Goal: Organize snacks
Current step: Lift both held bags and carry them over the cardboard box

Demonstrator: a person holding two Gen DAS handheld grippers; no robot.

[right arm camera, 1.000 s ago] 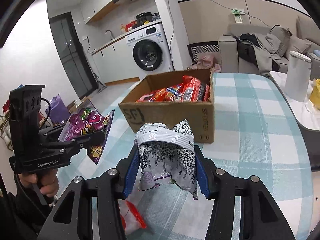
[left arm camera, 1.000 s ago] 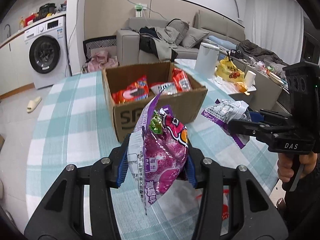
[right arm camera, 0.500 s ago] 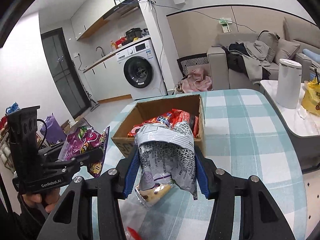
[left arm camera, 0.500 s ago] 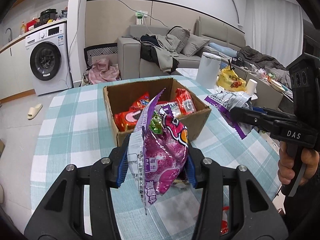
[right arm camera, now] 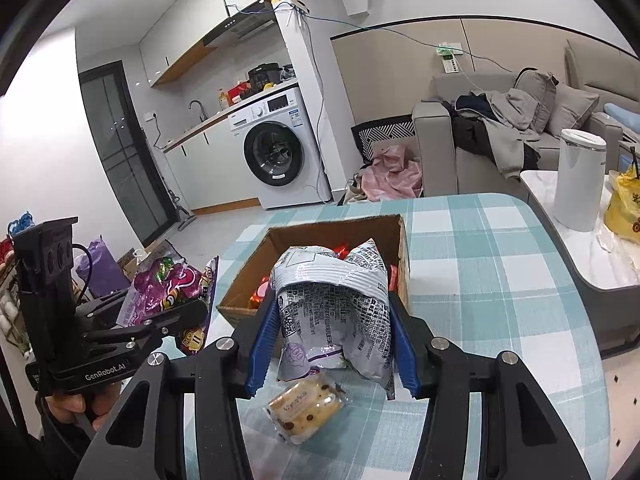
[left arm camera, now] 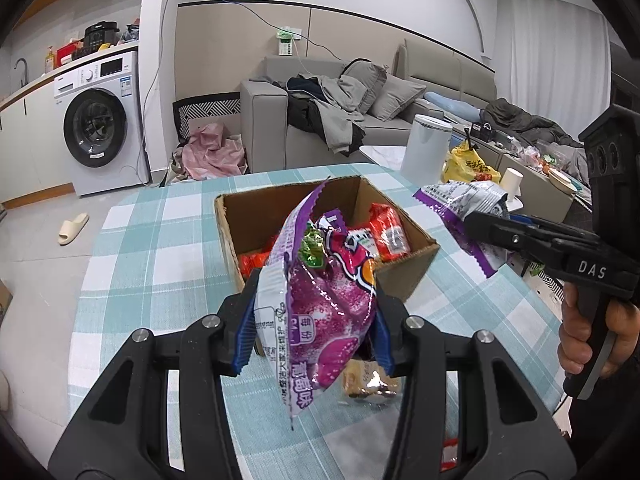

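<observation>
The left gripper's (left arm camera: 314,332) blue fingers (left arm camera: 246,334) were clamped on one purple bag (left arm camera: 320,300), held upright above the table (left arm camera: 132,248). The right gripper (right arm camera: 330,344) likewise pinched one grey bag (right arm camera: 332,300) between its pads. One open box (right arm camera: 402,256) stood at twelve o'clock of both, holding several red packets (left arm camera: 386,230), perhaps three; their count was hard to read. One wrapped cake (right arm camera: 306,404) lay on the cloth at six o'clock of the grey bag. Bare checked cloth ran to the table's edge at three o'clock of the box.
</observation>
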